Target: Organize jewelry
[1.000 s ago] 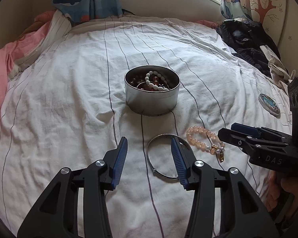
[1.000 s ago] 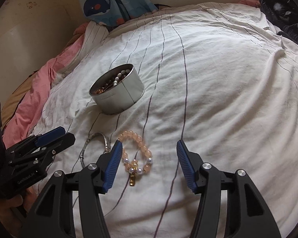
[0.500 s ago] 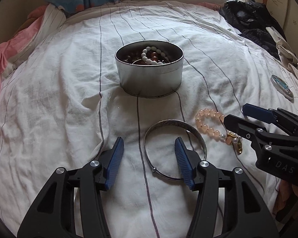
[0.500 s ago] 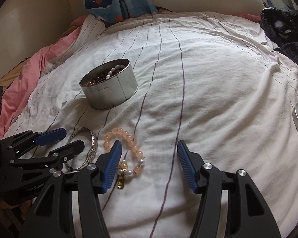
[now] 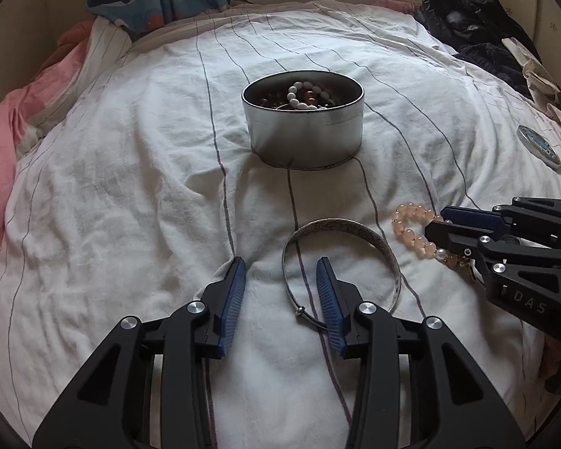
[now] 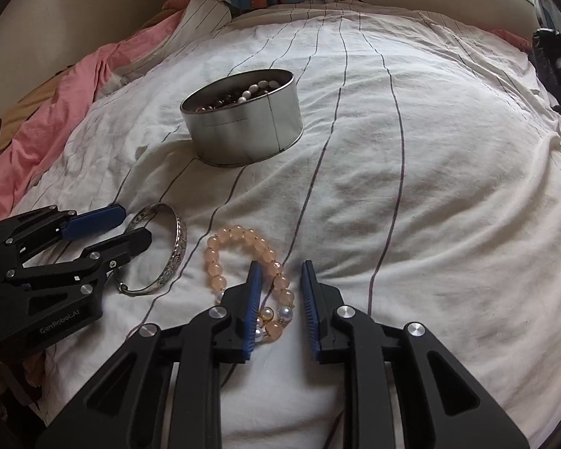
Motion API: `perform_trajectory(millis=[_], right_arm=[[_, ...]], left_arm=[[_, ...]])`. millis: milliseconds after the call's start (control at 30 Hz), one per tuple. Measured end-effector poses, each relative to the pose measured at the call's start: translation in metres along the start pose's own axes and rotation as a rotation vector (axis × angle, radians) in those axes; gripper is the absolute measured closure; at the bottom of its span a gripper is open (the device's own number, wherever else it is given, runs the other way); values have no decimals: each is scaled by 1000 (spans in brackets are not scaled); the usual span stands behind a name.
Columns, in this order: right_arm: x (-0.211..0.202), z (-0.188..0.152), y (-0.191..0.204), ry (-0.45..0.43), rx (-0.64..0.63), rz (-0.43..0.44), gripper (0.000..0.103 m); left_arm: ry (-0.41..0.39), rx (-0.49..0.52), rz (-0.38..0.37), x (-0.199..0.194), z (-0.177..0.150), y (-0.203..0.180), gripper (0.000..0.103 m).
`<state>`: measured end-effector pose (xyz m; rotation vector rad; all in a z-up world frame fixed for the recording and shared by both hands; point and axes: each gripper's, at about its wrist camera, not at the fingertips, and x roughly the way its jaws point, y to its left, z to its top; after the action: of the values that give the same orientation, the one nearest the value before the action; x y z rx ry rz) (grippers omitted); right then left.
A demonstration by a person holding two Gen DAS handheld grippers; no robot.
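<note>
While my right gripper (image 6: 278, 290), jaws just closing, straddles the peach bead bracelet (image 6: 243, 262) without pinching yet, my left gripper (image 5: 280, 292) spans the silver bangle's (image 5: 340, 258) near-left rim, jaws narrowing, untouching. Both lie near the tin (image 5: 303, 127), already holding beads; two pieces remain.

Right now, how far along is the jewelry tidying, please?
Done: bead strings already lie in the tin. In hand: nothing is gripped yet; the left gripper, jaws just closing, straddles the bangle; the right gripper, likewise closing, straddles the pink bracelet. Left: grip both and put them in the tin.
</note>
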<state>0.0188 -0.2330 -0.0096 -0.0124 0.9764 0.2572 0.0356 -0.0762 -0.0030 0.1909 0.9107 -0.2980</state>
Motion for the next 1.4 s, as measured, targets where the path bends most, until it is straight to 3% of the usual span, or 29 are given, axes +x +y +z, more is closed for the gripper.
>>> perform_trajectory(millis=[67,200,300,333,400,433,533,667,800,933,967,1000,1033,1067,1133,1200,1233,1267,1400], right_arm=[[-9,-2,-5,-33,29,36,94],[-24,1,-11,-112,62,40,94],[-18,2,-15,-84,87,15,93],[-16,2,-16,-71,88,9,85],[-15,2,-13,-69,73,-14,48],[-14,2,-10,-68,60,-13,48],[-2,0,-3,-16,19,-22,51],[-4,-2,0,-17,0,2,93],[-16,-2,-6,-69,40,25,94],[-14,-1,-9,-56,54,12,94],[-12,-2,-9,-45,57,6,87],[-9,-3,-10,-33,56,-5,63],[-7,-4,-9,-23,48,-15,55],[-4,-5,-7,-13,35,-27,55],[-2,-5,-5,-3,23,-32,60],[-3,-5,-10,-6,53,4,86],[-5,-5,-14,-12,73,26,87],[-7,-5,-16,-23,90,47,94],[-20,-1,-19,-90,126,96,94]], left_arm=[[-20,1,-7,-5,-2,0,96],[-89,-52,8,-19,-2,12,101],[-86,-57,-26,-19,0,15,100],[-73,-53,-37,-16,0,14,100],[-41,-43,-55,-9,-2,12,95],[-33,-38,-60,-5,-3,11,86],[-16,8,-57,1,-3,3,82],[-49,49,-24,-5,-4,-5,101],[-128,10,-1,-26,-4,1,101],[-90,2,-20,-20,-3,5,100],[-51,3,-32,-13,-5,5,100],[-23,3,-31,-7,-6,5,100],[-22,1,-28,-5,-8,5,99],[-17,1,-28,-3,-8,5,99],[-7,-1,-32,0,-8,5,99],[-13,-1,-34,0,-9,6,99],[-20,2,-31,-1,-9,5,99],[-30,7,-27,-2,-10,4,100],[-64,14,-16,-8,-11,2,100]])
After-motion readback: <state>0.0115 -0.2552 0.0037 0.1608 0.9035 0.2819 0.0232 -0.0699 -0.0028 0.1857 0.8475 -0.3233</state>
